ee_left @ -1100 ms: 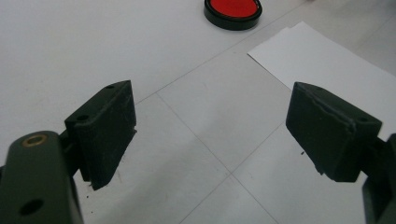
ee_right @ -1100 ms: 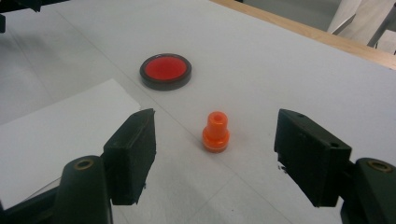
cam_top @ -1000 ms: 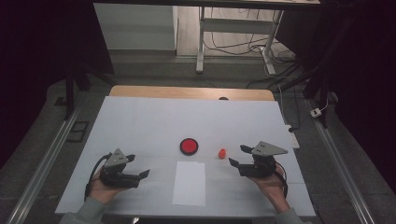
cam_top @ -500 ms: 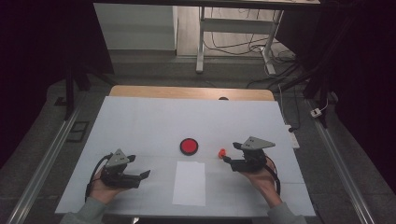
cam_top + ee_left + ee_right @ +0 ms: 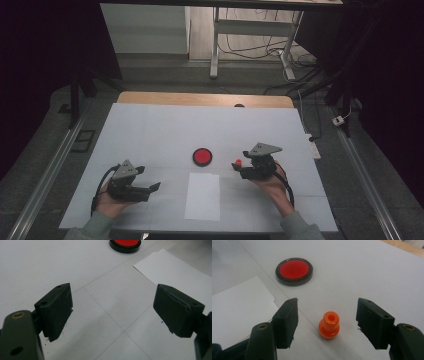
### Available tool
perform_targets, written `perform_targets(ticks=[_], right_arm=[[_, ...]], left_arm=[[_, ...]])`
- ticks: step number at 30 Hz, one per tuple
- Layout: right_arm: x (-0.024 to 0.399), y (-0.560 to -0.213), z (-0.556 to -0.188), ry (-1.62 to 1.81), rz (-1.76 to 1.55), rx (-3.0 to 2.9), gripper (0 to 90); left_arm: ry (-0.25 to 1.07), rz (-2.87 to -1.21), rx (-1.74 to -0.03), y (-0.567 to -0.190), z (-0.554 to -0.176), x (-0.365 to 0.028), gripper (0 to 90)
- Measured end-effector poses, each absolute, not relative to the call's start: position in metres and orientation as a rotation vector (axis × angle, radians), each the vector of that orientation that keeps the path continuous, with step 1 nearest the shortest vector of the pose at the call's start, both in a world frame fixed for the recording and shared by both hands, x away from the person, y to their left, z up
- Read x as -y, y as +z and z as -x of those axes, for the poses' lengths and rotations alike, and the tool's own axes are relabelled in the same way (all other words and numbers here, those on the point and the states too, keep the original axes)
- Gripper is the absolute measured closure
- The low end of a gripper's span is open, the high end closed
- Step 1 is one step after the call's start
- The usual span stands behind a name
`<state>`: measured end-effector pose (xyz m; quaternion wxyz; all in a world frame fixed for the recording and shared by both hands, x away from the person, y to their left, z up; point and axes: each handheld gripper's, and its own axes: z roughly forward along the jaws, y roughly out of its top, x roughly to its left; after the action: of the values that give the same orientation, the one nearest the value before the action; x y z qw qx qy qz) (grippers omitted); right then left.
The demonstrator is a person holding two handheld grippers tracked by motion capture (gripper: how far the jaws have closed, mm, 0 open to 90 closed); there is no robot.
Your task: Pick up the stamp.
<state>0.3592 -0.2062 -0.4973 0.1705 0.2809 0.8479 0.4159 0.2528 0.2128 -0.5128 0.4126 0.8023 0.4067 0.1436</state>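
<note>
Orange peg (image 5: 329, 325) upright between spread jaws of right claw (image 5: 327, 323), untouched; left claw (image 5: 113, 312) released.

Glossy orange plastic peg (image 5: 329, 325); shiny red disc (image 5: 294, 271) with black rim; matt white paper sheet (image 5: 203, 196); smooth white table (image 5: 165, 130).

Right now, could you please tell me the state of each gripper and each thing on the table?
Left gripper: open, jaws wide apart, nothing between them.
Right gripper: open, jaws on either side of the orange piece, not touching it.
Orange piece: upright on the table, hole facing up, not gripped.
Red disc: flat on the table, untouched.
White sheet: flat on the table, between the two grippers.
</note>
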Motion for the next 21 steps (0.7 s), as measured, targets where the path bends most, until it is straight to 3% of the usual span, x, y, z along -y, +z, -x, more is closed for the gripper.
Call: perform_targets(ticks=[21], right_arm=[[0.203,-0.515,-0.368,1.104,-0.806,-2.431,56.6]], left_arm=[[0.358,-2.018,-1.027,-0.514,-0.254,-0.214,16.3]])
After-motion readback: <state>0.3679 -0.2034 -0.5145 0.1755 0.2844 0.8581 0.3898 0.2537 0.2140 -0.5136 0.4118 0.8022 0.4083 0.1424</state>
